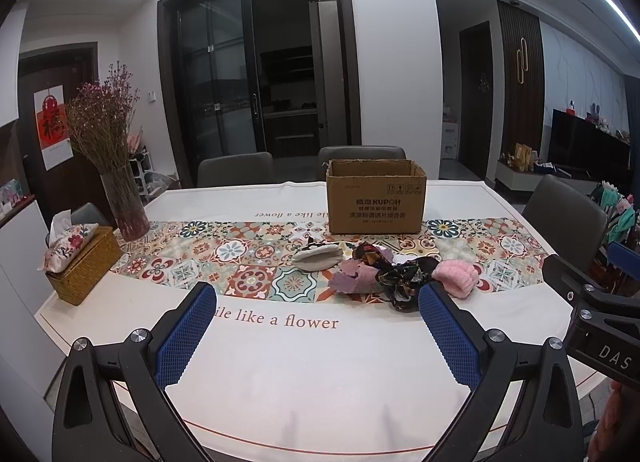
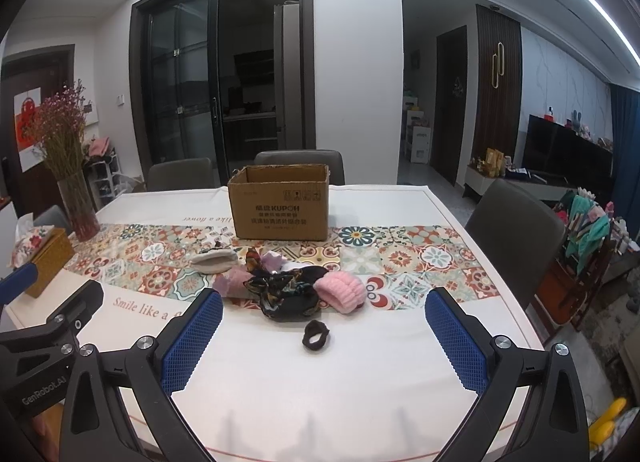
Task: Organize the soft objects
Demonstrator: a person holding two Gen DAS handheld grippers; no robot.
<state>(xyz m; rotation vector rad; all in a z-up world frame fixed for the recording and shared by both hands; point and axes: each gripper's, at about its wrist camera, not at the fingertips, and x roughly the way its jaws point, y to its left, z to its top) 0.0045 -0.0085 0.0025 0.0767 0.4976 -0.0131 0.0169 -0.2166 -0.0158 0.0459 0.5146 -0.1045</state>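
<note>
A pile of soft things lies mid-table: a cream pouch (image 1: 318,258) (image 2: 214,260), a mauve cloth (image 1: 354,281) (image 2: 236,282), a dark patterned scrunchie (image 1: 404,282) (image 2: 286,294), a fluffy pink band (image 1: 458,278) (image 2: 342,290), and a small dark brown hair tie (image 2: 316,336) lying apart, nearer me. An open cardboard box (image 1: 376,195) (image 2: 280,201) stands behind them. My left gripper (image 1: 316,314) is open and empty, above the near table. My right gripper (image 2: 324,318) is open and empty, with the hair tie seen between its fingers.
A glass vase of dried flowers (image 1: 120,189) (image 2: 76,197) and a wicker tissue box (image 1: 84,262) (image 2: 44,258) stand at the table's left. Grey chairs (image 1: 236,167) (image 2: 516,229) line the far and right sides. The table edge is close below both grippers.
</note>
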